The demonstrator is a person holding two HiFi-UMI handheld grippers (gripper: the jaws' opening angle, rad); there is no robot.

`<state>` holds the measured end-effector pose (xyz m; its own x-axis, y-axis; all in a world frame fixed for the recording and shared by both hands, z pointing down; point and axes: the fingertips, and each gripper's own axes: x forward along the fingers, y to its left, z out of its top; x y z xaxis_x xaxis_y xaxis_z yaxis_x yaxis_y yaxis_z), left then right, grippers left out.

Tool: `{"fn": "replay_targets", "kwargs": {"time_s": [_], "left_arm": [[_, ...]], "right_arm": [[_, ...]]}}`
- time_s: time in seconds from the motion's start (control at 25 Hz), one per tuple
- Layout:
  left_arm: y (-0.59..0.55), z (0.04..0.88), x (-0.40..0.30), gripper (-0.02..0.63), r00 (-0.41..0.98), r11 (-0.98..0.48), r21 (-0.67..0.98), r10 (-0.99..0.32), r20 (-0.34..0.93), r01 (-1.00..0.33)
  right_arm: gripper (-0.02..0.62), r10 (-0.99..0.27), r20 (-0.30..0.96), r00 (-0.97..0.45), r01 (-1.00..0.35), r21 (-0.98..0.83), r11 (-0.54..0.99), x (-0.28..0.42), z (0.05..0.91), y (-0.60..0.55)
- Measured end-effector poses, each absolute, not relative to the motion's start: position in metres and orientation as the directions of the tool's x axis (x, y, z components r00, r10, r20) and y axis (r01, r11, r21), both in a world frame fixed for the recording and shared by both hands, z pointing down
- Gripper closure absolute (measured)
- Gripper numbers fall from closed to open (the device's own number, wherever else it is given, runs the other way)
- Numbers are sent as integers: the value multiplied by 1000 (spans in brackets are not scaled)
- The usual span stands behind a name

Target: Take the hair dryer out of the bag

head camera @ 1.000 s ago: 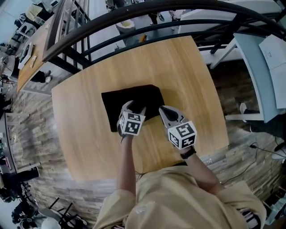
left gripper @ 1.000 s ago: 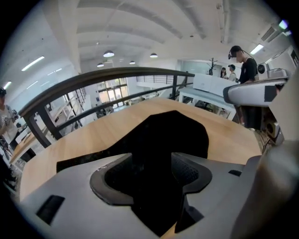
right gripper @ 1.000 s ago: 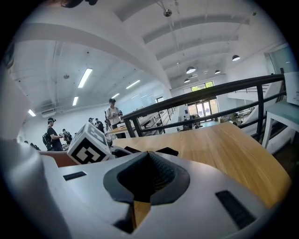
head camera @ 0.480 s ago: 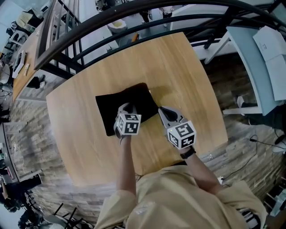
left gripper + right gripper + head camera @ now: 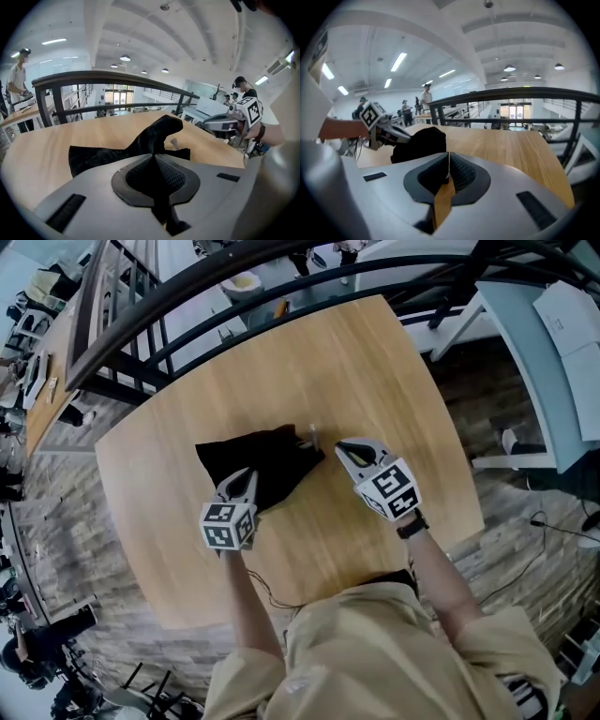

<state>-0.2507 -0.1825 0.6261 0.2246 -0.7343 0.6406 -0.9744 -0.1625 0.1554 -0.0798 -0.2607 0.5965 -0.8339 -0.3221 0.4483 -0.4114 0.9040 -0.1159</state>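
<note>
left gripper: jaws just closed, clamped on a fold of the black bag, which is lifted into a peak, likely to loosen it | right gripper: jaws pressed together, nothing clearly held, poised beside the bag | hair dryer: unseen, judged inside the bag, at the middle of the table

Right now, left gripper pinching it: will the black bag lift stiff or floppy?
Likely floppy: the black bag tents into a peak where the left gripper pinches it. Probably bottom-heavy; the rest lies slumped on the table.
</note>
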Motion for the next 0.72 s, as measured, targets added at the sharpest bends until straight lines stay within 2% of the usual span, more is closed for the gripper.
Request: {"fn": "replay_targets", "kwargs": {"time_s": [0.2,0.48,0.56,0.6,0.72], "left_arm": [[-173,621,-250,578,270,-188,195,-726,632,-963],[-167,622,-250,578,321,-195,263,-716,620,-945],[-167,621,-251,578,332,-186,292,-722,608,-938],[-166,621,-252,577,336,-181,304,-724,602,-935],[-163,621,-252,577,344,-174,324,-727,594,-930]], "right_arm": [[580,-121,561,-819,-85,90,992,-117,619,-264],[571,67,722,-688,337,237,911,-158,653,-261],[462,90,777,-623,428,242,870,-163,666,-260],[441,95,802,-590,468,244,849,-165,673,-259],[431,85,857,-508,567,259,782,-168,691,-256]]}}
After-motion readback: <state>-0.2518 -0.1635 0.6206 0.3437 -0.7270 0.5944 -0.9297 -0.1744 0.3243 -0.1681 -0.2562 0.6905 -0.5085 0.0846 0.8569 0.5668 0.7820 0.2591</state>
